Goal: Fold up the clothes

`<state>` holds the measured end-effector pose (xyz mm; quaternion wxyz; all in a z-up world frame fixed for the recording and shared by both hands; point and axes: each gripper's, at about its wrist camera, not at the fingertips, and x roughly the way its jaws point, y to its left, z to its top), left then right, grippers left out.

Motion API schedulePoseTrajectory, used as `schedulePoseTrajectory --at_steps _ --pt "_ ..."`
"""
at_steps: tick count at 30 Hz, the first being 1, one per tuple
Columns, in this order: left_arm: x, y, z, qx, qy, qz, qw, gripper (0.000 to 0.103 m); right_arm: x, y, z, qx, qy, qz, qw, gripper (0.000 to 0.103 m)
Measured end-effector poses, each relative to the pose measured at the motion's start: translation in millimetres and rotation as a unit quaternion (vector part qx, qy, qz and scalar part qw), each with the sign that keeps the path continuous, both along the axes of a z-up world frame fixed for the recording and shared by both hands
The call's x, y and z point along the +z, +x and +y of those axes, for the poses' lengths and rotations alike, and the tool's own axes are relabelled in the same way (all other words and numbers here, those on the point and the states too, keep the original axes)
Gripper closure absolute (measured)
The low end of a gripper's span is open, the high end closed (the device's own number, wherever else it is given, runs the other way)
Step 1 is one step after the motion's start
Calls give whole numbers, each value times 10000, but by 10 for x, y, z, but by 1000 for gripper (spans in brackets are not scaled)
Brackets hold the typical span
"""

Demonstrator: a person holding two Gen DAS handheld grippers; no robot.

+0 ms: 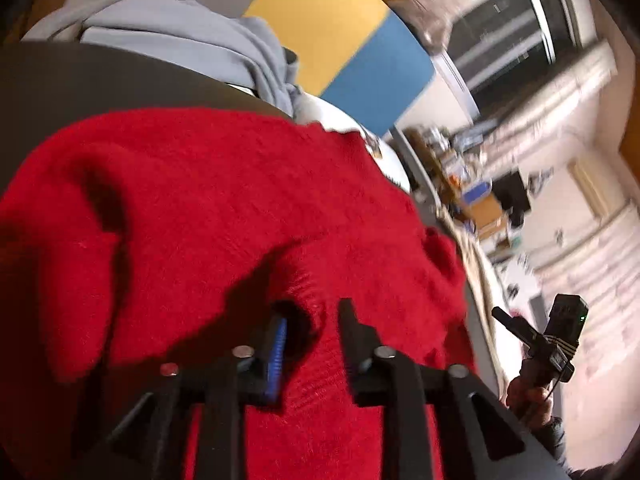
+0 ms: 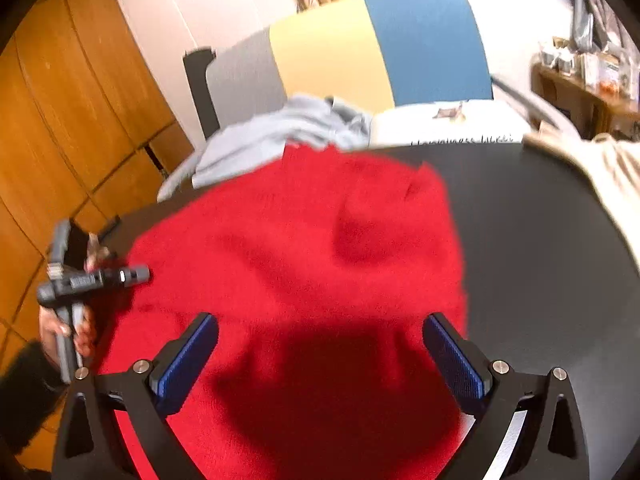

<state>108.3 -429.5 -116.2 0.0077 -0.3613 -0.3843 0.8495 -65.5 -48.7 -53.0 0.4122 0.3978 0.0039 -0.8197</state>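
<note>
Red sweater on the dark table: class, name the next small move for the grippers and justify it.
Probably lower the right gripper and close it on the red sweater. Its jaws stand wide open above the cloth, while the left gripper looks nearly closed around a raised fold, so only one side seems held.

Bright indoor light, dark shadows pooled on the red sweater [image 2: 304, 248]; motion blur and fisheye bending beyond it, black vignette corners.
</note>
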Motion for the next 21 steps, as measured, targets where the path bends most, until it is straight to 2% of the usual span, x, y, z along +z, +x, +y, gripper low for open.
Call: schedulePoseTrajectory --at_steps 4,5,6,7,8,11,13,15,16,18,19,20,21 --pt "36 -34 -214 184 180 181 9995 68 261 -518 -192 -48 156 267 9995 2" --pt "36 -67 -274 197 161 164 9995 67 300 -654 -281 -11 241 308 9992 14" --pt "35 -135 -293 138 133 148 9997 66 309 -782 -397 47 377 285 9989 43" --pt "30 -202 -309 77 106 124 9998 65 279 -911 -514 58 585 190 9981 60" --pt "2 -253 -301 -6 90 38 10000 64 226 -1049 -635 37 844 62 9964 72" --pt "-58 -381 -256 -321 -33 -178 9993 63 14 -1321 -913 58 1526 -220 9880 72" --pt "-37 -450 -171 -564 -277 -186 9979 61 -118 -1392 -1031 41 2030 -185 9790 71" --pt "-14 -512 -90 -789 -518 -190 9954 59 -226 -1419 -1075 24 2349 -164 9719 64" --pt "15 -494 -72 -767 -625 -157 9950 60 -265 -1418 -1081 40 2477 -131 9687 63" --pt "74 -457 -37 -724 -837 -90 9938 78 -387 -1406 -1107 139 2697 -113 9628 63" --pt "103 -439 -19 -702 -943 -57 9931 93 -445 -1409 -1102 153 2803 -109 9597 63" --pt "132 -420 -1 -681 -1048 -24 9922 96 -455 -1416 -1077 138 2785 -107 9603 64" --pt "161 -402 16 -659 -1154 9 9911 98 -437 -1424 -1047 107 2684 -102 9632 71"
